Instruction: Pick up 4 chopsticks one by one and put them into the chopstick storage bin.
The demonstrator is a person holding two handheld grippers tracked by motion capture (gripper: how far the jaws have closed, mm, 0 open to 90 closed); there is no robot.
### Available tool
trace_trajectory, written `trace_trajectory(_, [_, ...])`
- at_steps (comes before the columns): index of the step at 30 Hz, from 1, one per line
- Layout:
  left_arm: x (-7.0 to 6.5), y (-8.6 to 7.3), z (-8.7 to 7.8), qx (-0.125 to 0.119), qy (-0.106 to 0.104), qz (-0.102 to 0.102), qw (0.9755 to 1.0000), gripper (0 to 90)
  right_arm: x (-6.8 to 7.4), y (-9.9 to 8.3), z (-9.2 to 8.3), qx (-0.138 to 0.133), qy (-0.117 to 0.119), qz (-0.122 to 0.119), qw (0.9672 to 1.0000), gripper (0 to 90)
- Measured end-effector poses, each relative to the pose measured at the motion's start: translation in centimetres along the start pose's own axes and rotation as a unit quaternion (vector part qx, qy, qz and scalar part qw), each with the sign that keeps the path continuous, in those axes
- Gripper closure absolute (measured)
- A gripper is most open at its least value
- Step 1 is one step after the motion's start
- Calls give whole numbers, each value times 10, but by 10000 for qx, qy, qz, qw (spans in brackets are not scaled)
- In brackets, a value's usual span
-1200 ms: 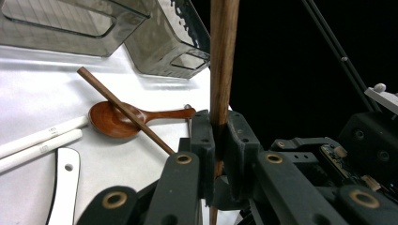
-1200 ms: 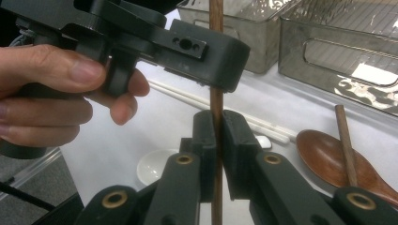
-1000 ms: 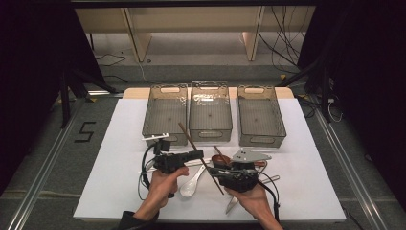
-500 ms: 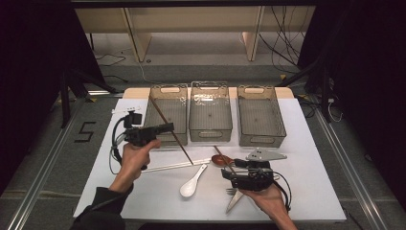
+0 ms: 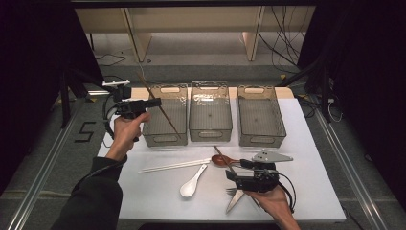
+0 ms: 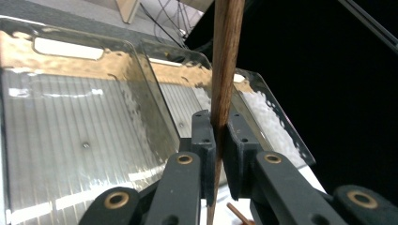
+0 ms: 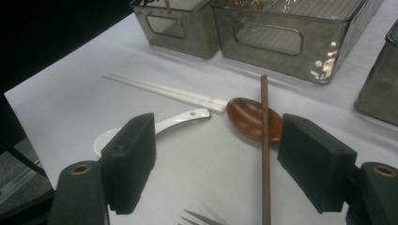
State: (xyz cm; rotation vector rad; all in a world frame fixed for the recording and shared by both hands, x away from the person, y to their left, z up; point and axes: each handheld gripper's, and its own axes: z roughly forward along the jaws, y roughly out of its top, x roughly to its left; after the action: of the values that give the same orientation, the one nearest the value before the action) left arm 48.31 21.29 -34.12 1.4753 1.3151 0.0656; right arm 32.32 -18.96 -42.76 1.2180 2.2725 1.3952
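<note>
My left gripper [image 5: 154, 102] is raised over the left clear bin [image 5: 167, 139], shut on a brown wooden chopstick [image 5: 165, 115] that slants down across the bin. In the left gripper view the chopstick [image 6: 224, 70] stands pinched between the jaws of my left gripper [image 6: 219, 136]. My right gripper [image 5: 238, 170] sits low near the table's front; its jaws have just been opening and now stand wide. In the right gripper view a second brown chopstick [image 7: 264, 140] lies on the table between the jaws of my right gripper [image 7: 218, 150], untouched, resting across a brown spoon [image 7: 246, 123].
Three clear bins stand in a row: left, middle [image 5: 210, 134] and right [image 5: 262, 139]. On the white table [image 5: 311, 191] lie a pair of white chopsticks [image 5: 167, 166], a white spoon [image 5: 191, 183] and a fork [image 5: 231, 191] by my right hand.
My left gripper has carried the brown chopstick from the table's middle up and away to above the left bin. The right gripper's jaws have spread apart, leaving the other chopstick on the table.
</note>
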Motion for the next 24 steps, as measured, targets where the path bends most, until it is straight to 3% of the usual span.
trace_trajectory(3, [3,11,7,-20,196,52,9998,832,-1,0,-1,-40,3,1,10000,274])
trace_trajectory(10, [9,19,23,31,390,-30,9992,832,-1,-2,-1,-19,13,1,10000,271])
trace_trajectory(16, [14,18,38,212,565,-42,9982,830,-2,-3,-1,-7,23,13,10000,271])
trace_trajectory(24, [19,12,52,403,617,-150,9972,828,-2,-4,0,17,24,3,10000,271])
